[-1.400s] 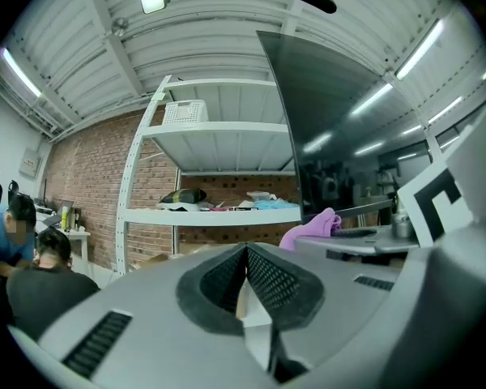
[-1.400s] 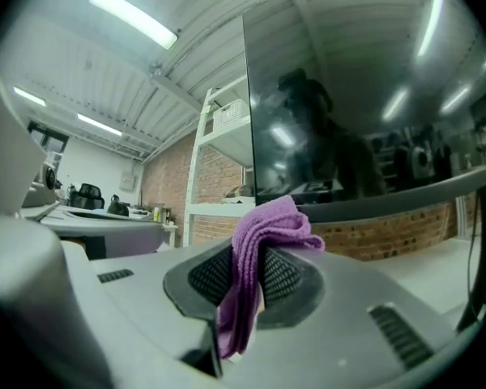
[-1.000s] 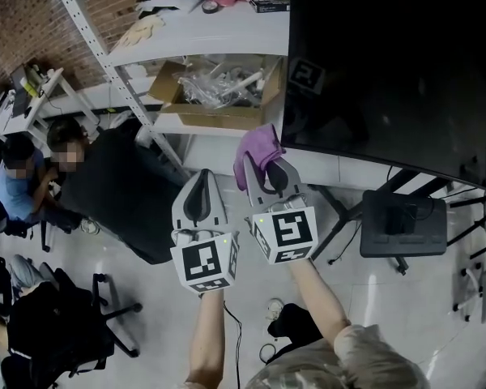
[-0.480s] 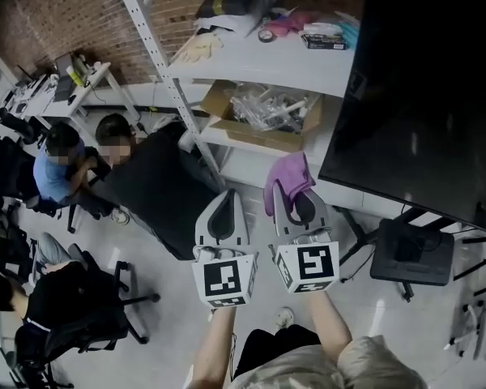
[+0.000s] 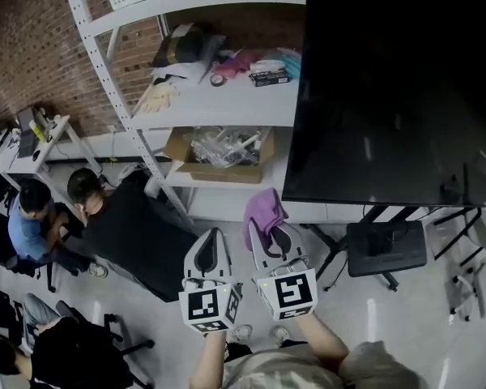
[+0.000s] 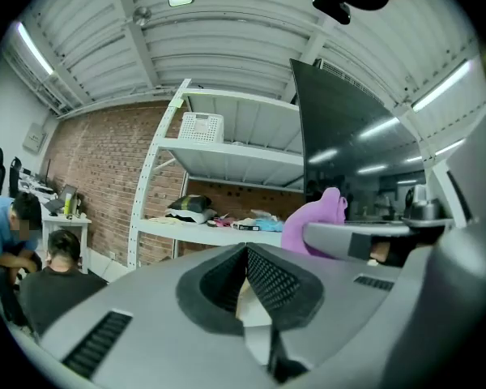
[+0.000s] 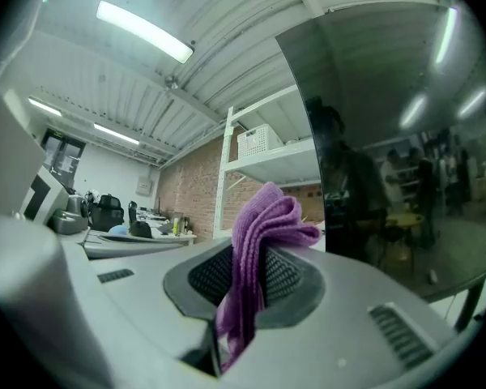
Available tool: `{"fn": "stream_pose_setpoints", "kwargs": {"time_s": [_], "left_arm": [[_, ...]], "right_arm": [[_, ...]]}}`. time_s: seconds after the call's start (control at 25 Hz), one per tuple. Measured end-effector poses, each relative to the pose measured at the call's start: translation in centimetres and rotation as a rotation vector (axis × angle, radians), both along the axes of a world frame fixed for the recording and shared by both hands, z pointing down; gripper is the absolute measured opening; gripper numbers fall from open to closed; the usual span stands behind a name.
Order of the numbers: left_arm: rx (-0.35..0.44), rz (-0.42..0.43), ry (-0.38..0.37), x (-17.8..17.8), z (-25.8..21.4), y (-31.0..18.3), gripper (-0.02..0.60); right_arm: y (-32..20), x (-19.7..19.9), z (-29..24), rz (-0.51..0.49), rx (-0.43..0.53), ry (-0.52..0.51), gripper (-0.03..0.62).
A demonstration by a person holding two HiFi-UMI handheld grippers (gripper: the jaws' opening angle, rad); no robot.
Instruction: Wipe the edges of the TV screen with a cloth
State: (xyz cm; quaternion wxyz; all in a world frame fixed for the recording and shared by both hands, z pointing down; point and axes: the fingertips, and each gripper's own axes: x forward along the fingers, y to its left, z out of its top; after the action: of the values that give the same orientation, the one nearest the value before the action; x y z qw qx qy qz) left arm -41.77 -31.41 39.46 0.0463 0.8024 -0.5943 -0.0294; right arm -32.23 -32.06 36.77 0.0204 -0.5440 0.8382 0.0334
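Since half a second ago the TV screen [image 5: 389, 87] sits squarer upper right, its bottom edge running rightward from just beside the purple cloth [image 5: 262, 209] clamped in my right claw [image 5: 269, 235]; my closed, empty left claw [image 5: 213, 235] sits farther.

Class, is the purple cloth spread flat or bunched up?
Bunched up: the purple cloth stands in folds, pinched between the jaws of the right gripper.

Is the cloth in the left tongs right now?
No, the purple cloth is clamped between the jaws of the right tongs, while the left tongs are shut on nothing.
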Motion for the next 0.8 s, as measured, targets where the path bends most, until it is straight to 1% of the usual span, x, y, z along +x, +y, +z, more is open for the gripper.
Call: {"fn": "stream_pose_setpoints", "kwargs": {"time_s": [0.16,0.32,0.44,0.64,0.8], "left_arm": [[0.012,0.044,-0.038,-0.8,0.2,0.7,0.014],[0.050,0.066,-0.056,-1.6,-0.8,0.5,0.014],[0.083,0.071,-0.084,-2.0,-1.7,0.6,0.014],[0.116,0.078,-0.081,-2.5,-3.1,0.8,0.014],[0.144,0.091,-0.080,-2.2,-3.7,1.0,0.014]], "right_arm": [[1.0,-0.6,0.3,0.040,-0.012,-0.003,0.064],[1.2,-1.0,0.2,0.057,-0.022,-0.021,0.064],[1.4,-1.3,0.0,0.063,-0.020,-0.041,0.064],[2.1,-2.2,-1.3,0.060,0.011,-0.040,0.064],[2.5,-2.0,-2.1,0.065,0.033,-0.037,0.064]]}}
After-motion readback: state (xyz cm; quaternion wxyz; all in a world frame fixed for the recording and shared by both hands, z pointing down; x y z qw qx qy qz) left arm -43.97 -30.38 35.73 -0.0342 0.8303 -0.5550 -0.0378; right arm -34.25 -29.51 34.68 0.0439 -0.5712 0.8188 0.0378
